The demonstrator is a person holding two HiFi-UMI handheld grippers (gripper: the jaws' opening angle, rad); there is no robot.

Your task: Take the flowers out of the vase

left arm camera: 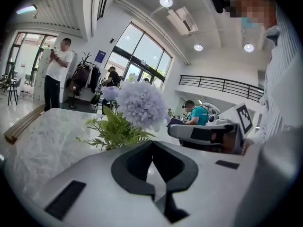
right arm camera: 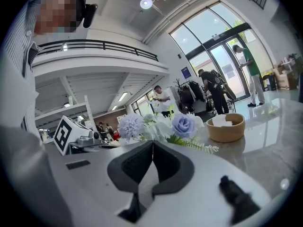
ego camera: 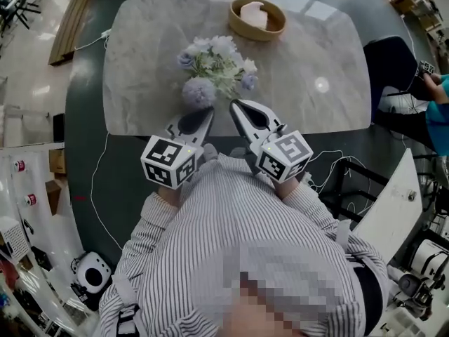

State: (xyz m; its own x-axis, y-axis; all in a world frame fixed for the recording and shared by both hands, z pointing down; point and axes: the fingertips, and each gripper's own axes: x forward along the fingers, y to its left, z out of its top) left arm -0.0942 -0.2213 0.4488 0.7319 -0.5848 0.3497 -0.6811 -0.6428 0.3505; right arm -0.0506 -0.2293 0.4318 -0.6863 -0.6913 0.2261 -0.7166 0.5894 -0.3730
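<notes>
A bunch of white, blue and lilac flowers (ego camera: 216,63) stands on the marble table (ego camera: 140,69), and the blooms hide the vase. A round lilac bloom (ego camera: 199,91) hangs nearest me. My left gripper (ego camera: 208,111) is shut and empty, with its tips just below that bloom. My right gripper (ego camera: 233,104) is shut and empty too, at the bunch's near right side. In the left gripper view the lilac bloom (left arm camera: 141,103) and green leaves (left arm camera: 112,130) rise just past the closed tips (left arm camera: 152,144). The right gripper view shows the flowers (right arm camera: 158,126) beyond its closed tips (right arm camera: 152,143).
A wooden bowl (ego camera: 257,18) with something white in it sits at the table's far edge, also visible as the bowl (right arm camera: 226,128) in the right gripper view. A dark chair (ego camera: 390,59) and a person in teal (ego camera: 440,93) are at the right. Cables lie on the floor.
</notes>
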